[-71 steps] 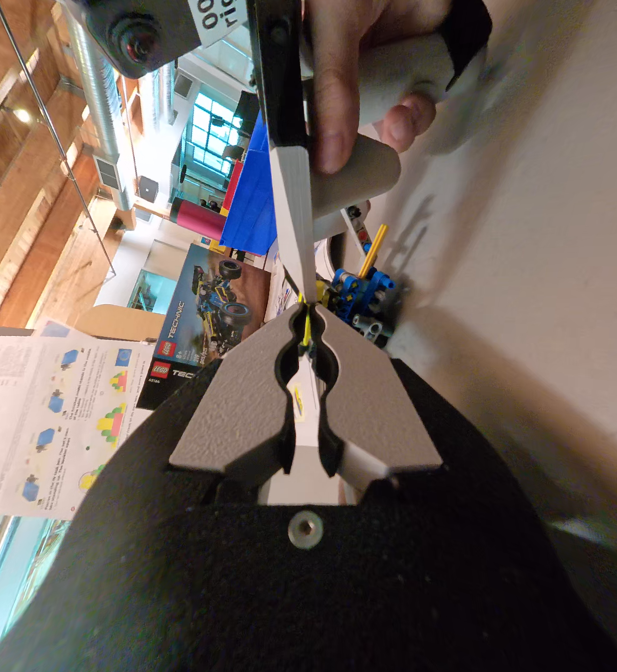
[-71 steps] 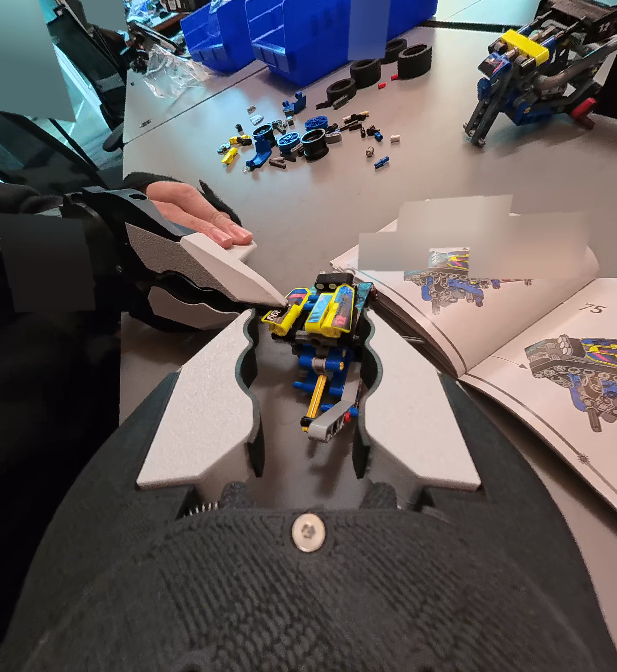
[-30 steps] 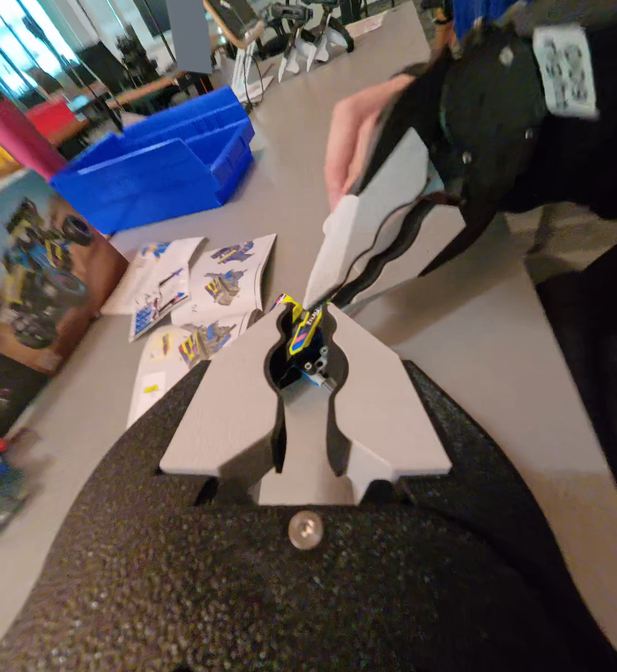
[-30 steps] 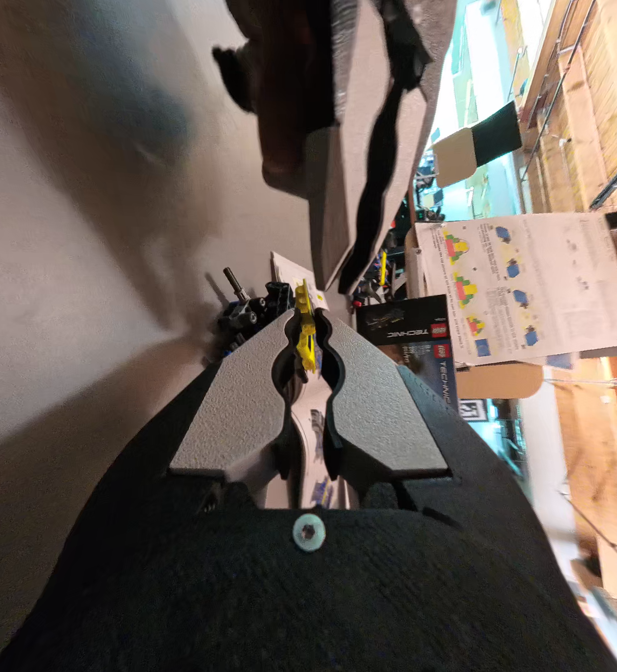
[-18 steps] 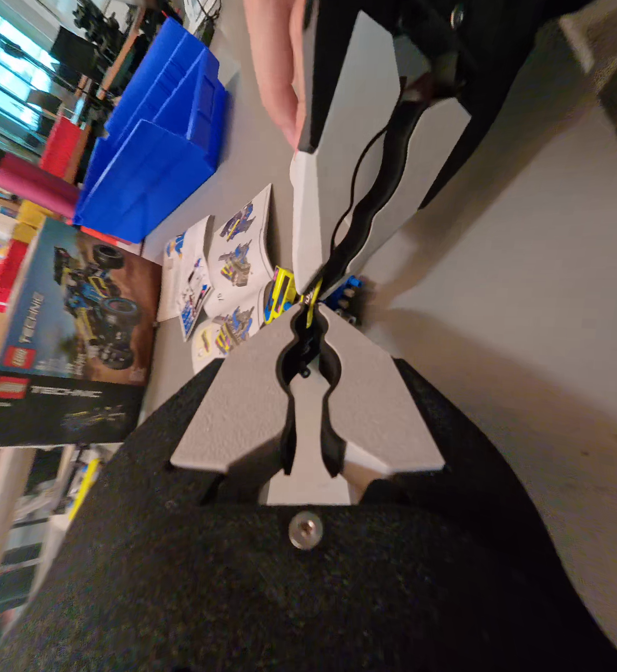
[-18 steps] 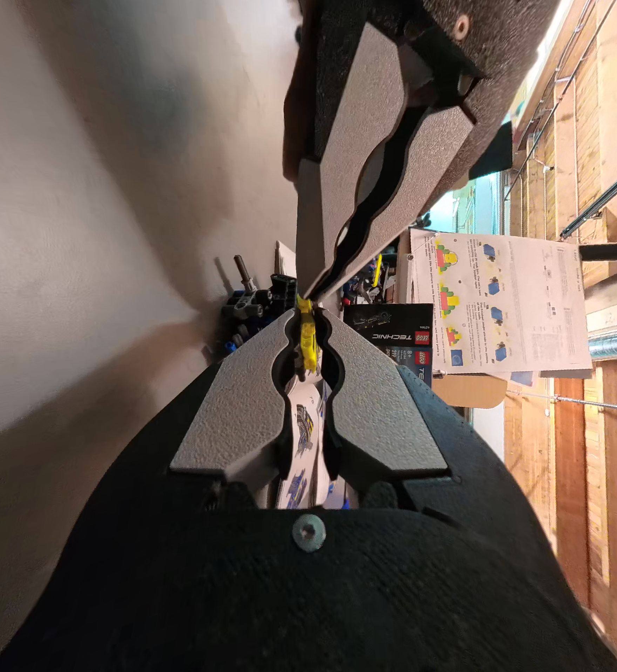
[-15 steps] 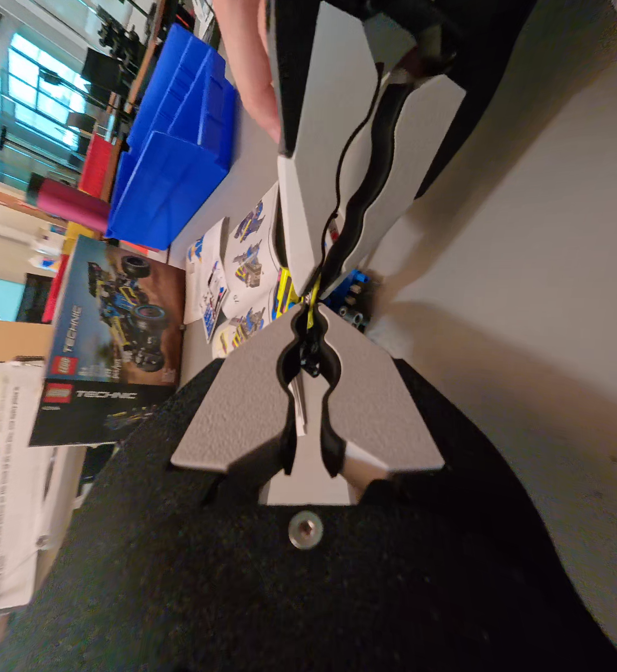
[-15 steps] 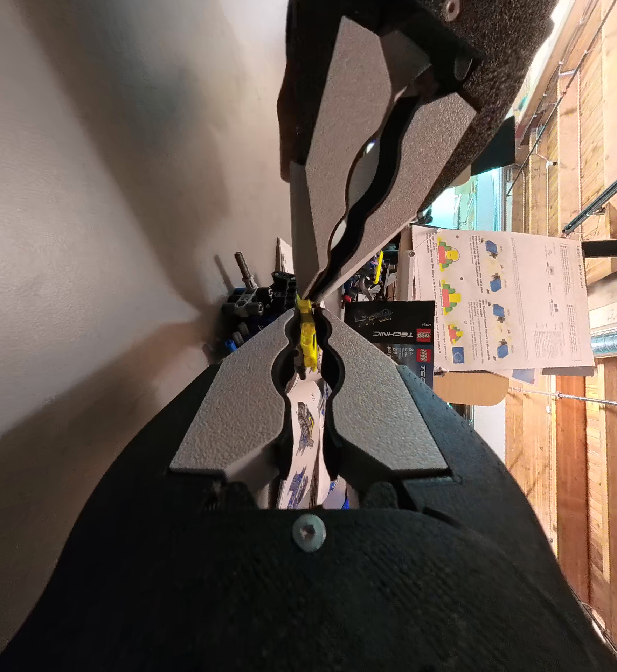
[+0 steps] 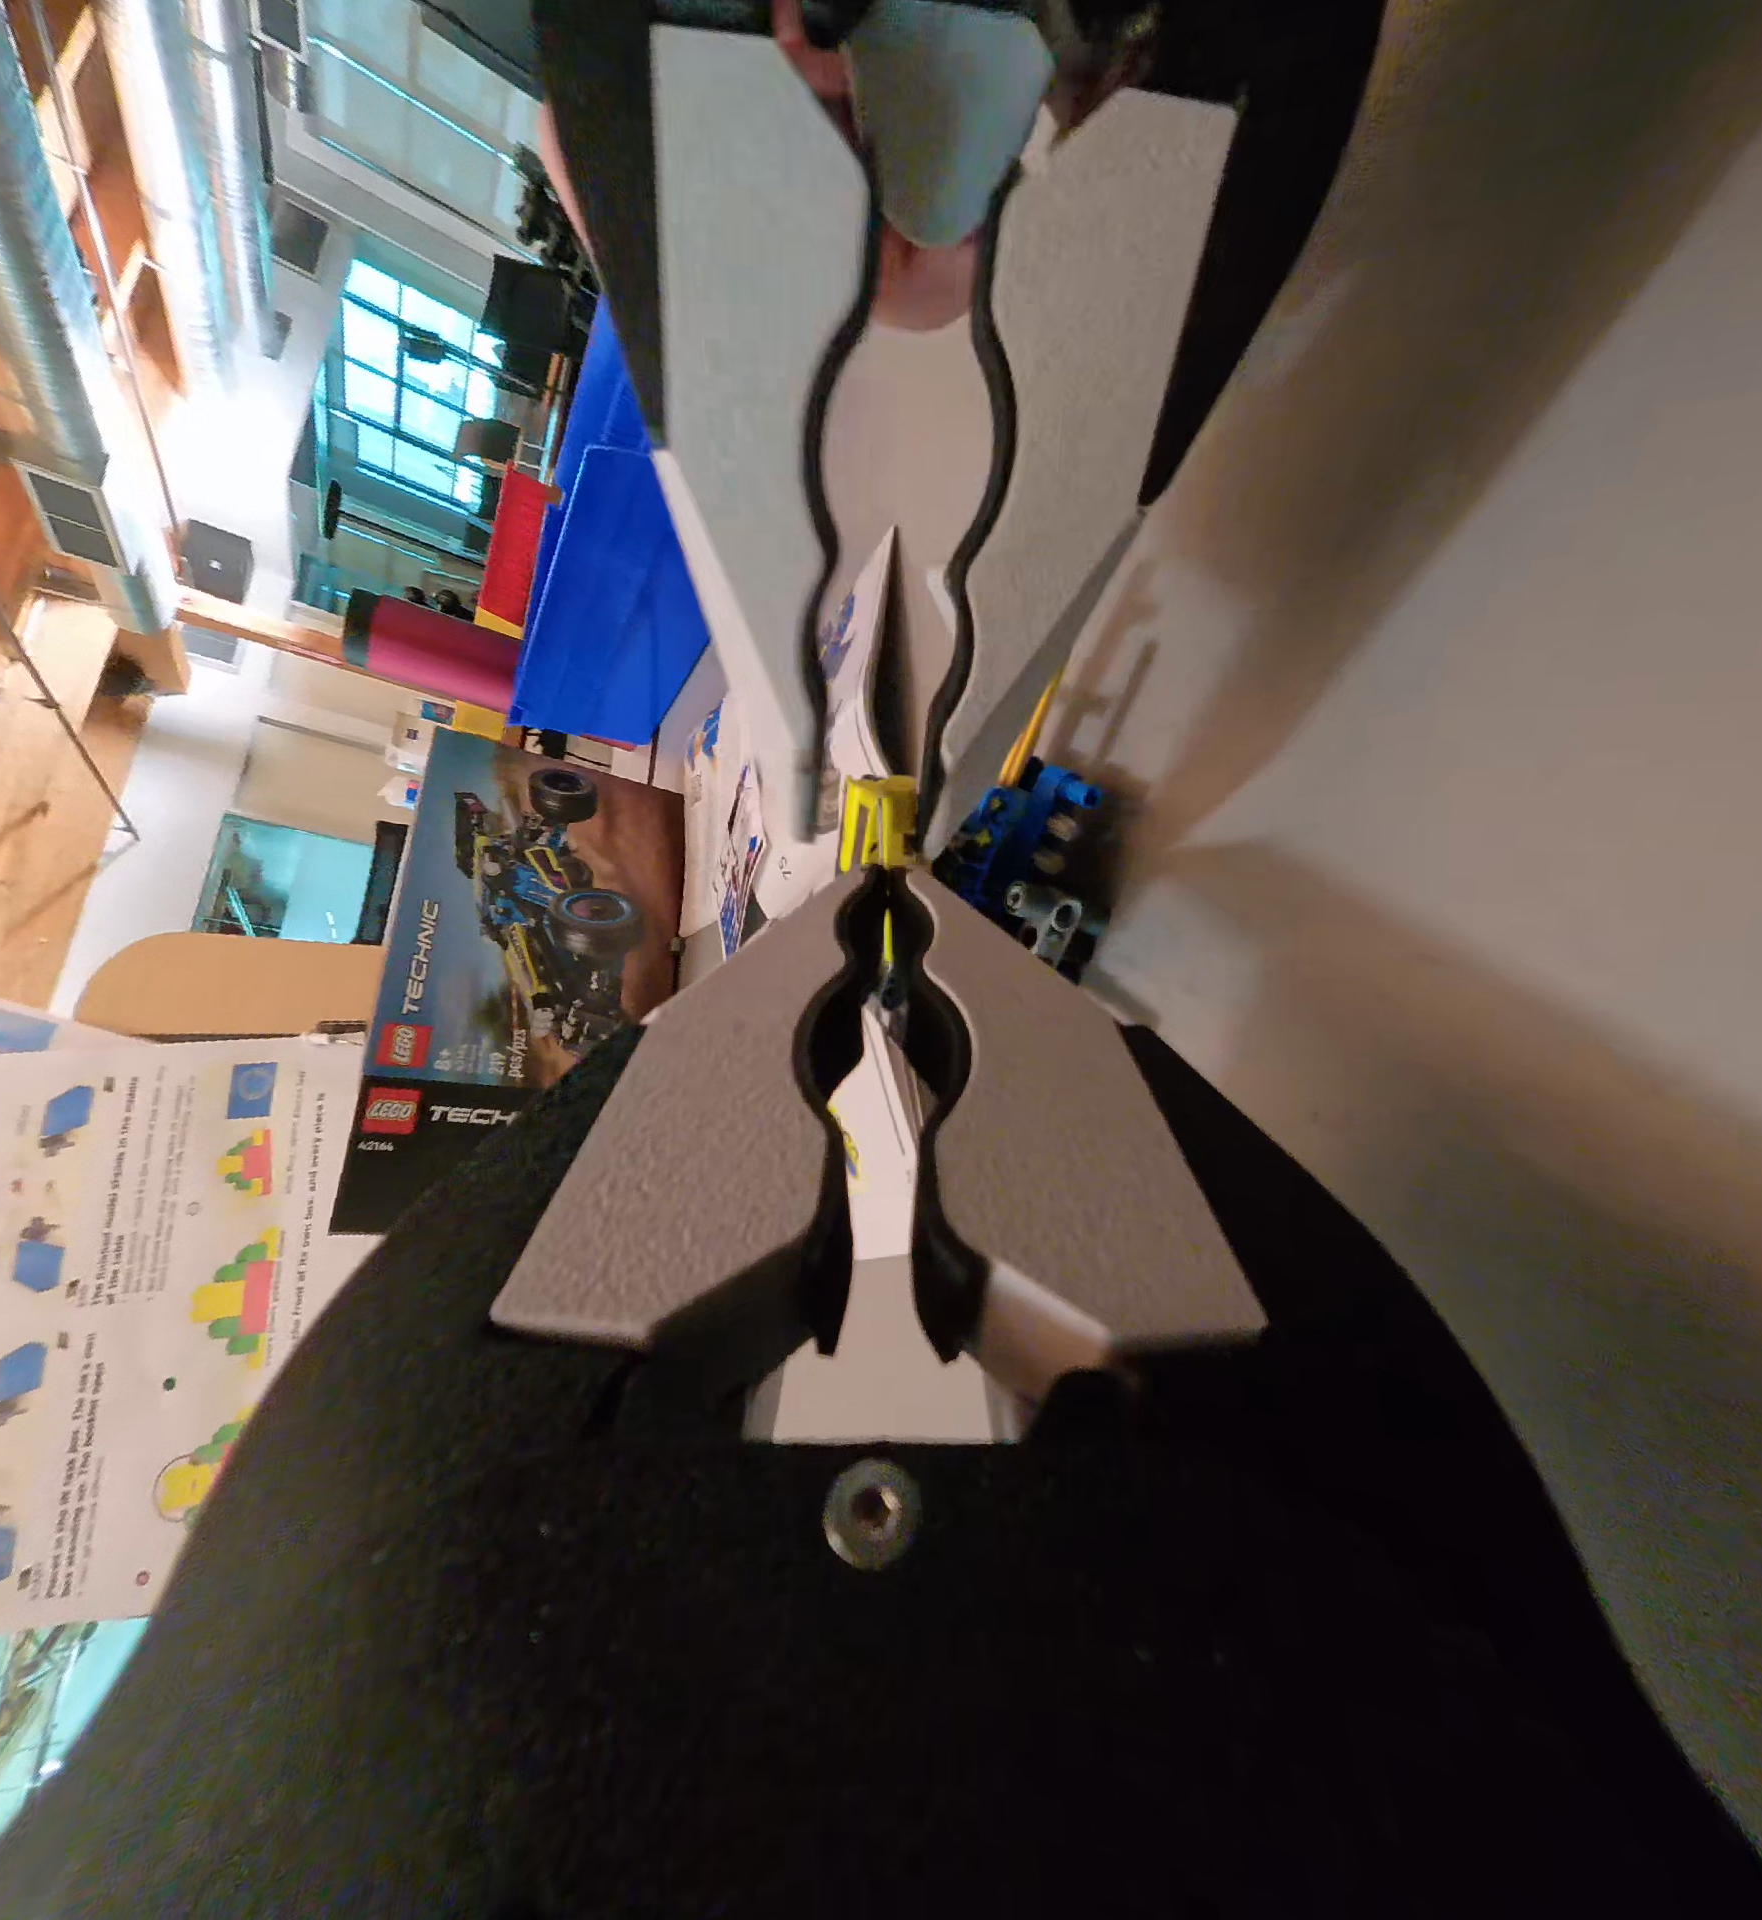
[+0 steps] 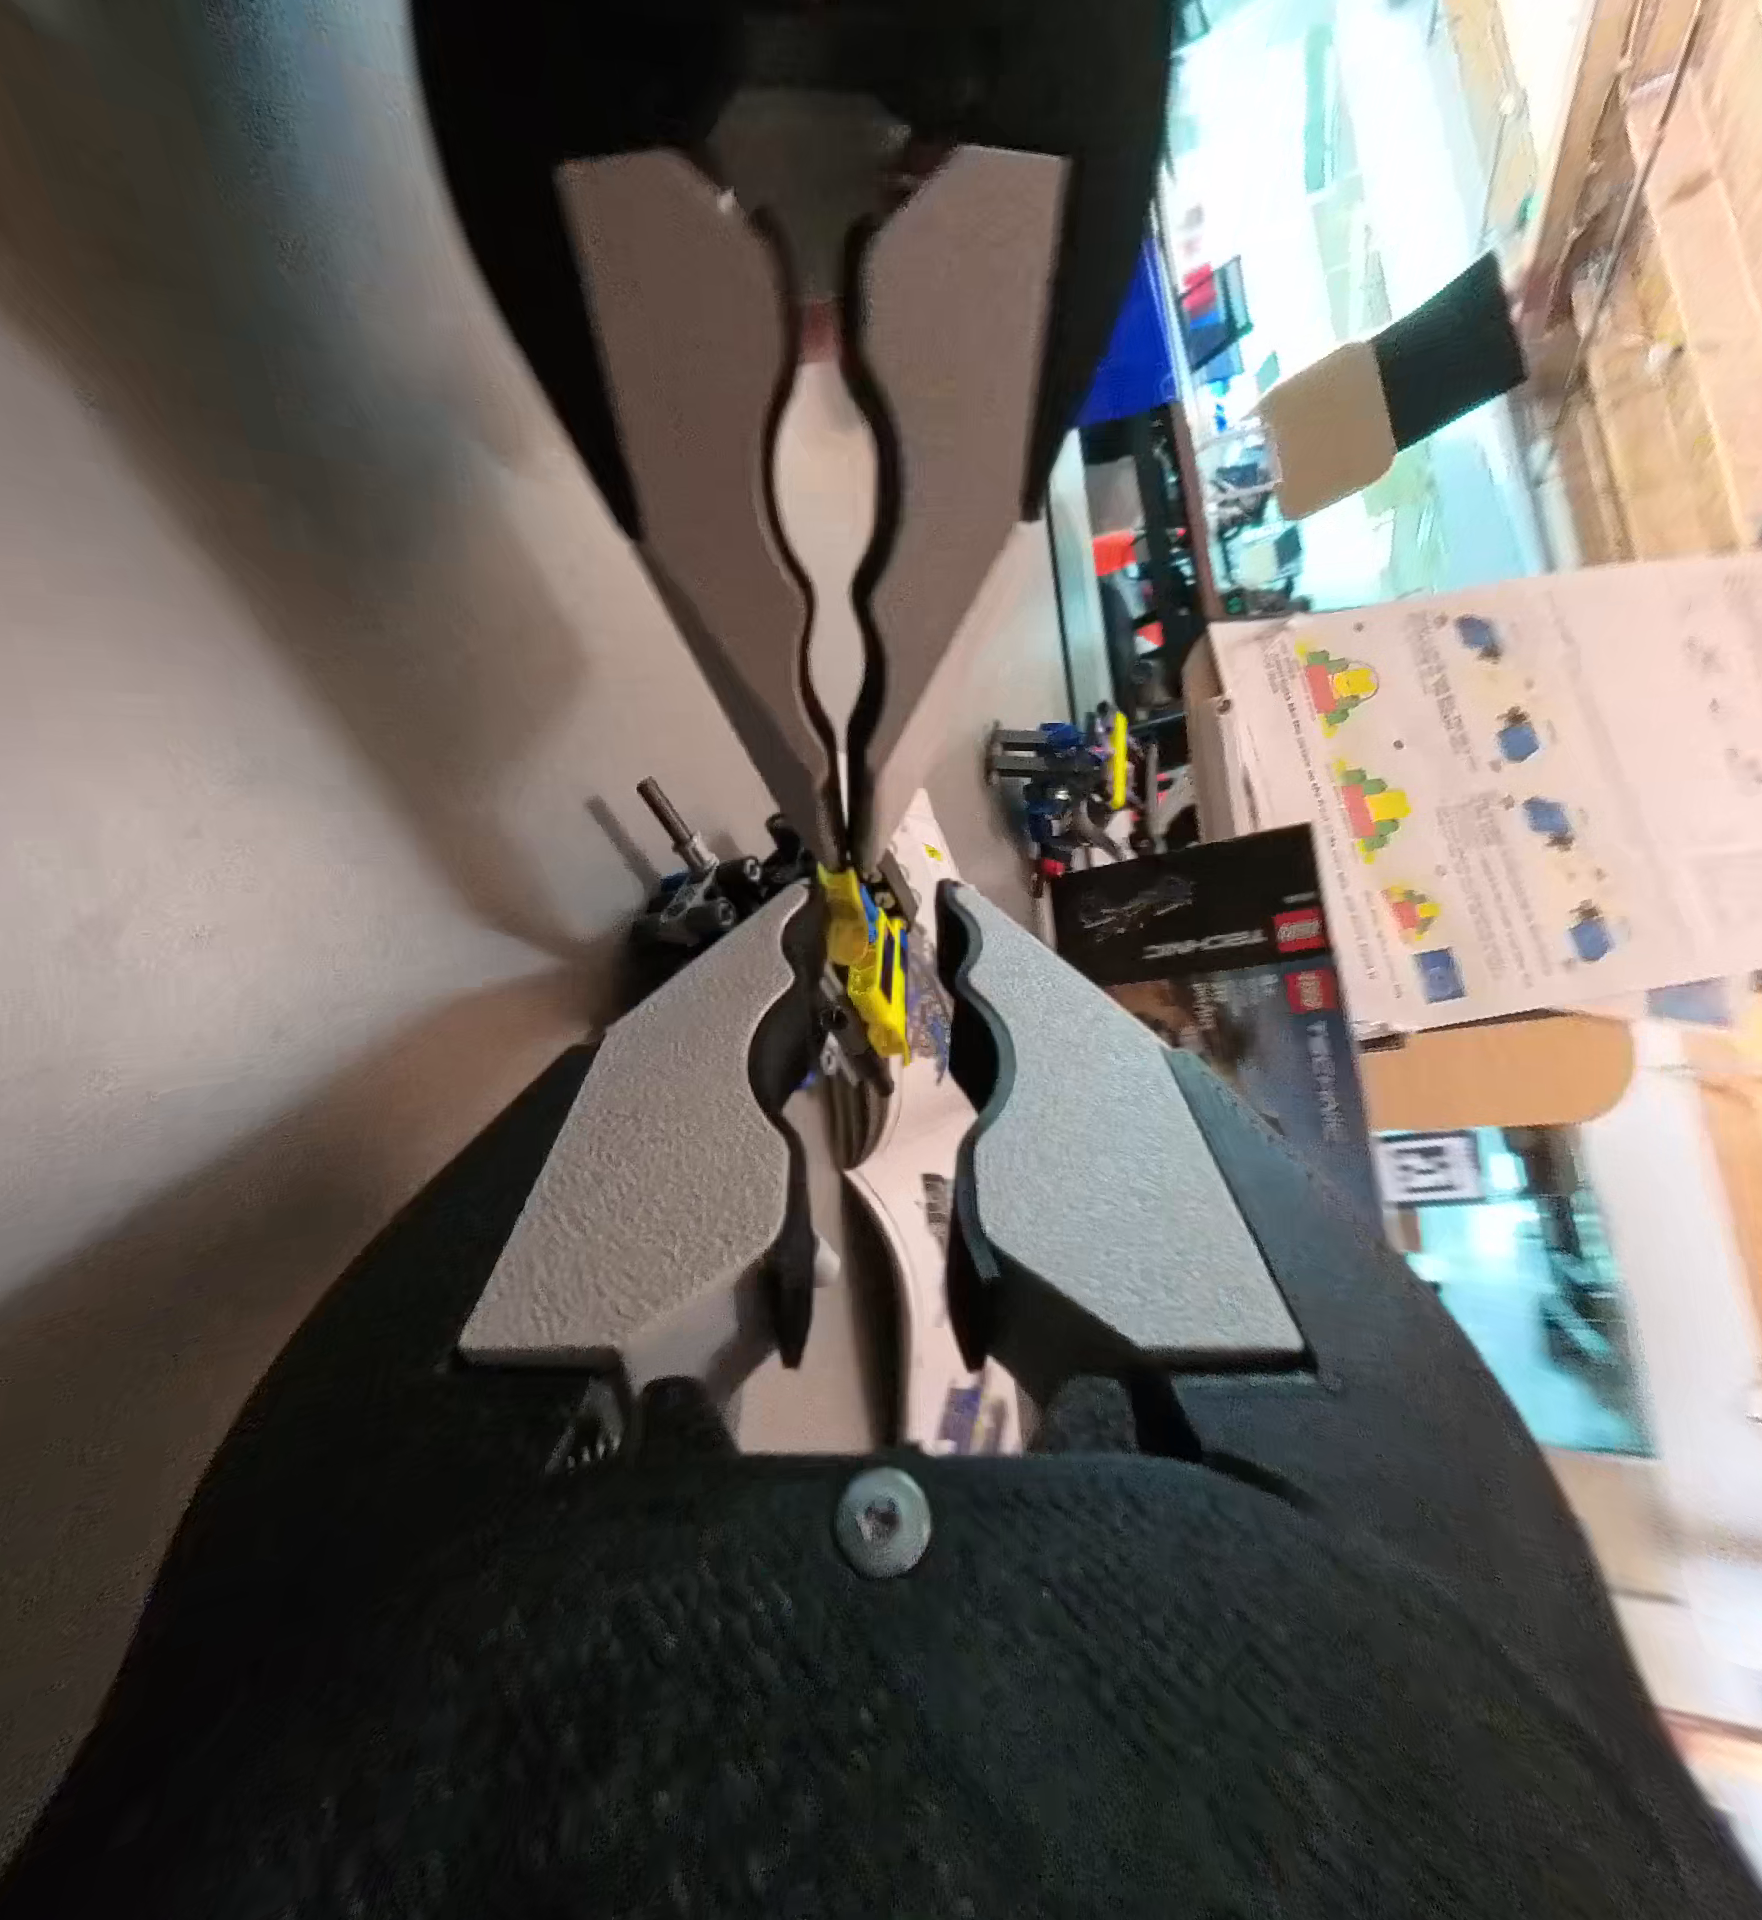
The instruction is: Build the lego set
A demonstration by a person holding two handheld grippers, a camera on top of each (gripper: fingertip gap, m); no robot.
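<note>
A small brick build with yellow panels and a blue and black body is held above the grey table. My left gripper is shut, its tips pinching the edge of a yellow panel. The right wrist view shows it coming in from the top, tips closed on the yellow panel. My right gripper is open. The yellow panel stands between its fingers, with a clear gap to the right finger. In the left wrist view the right gripper reaches in from above with its tips spread either side of the yellow part.
A boxed car set, blue bins, a magenta cylinder and an open instruction booklet lie on the table. A printed sheet hangs on a cardboard box. A second brick model stands farther off. My two grippers' fingertips are within a few centimetres of each other.
My right gripper was shut on the yellow panel and has opened off it. My left gripper stays shut on the panel. Both views have rolled further.
</note>
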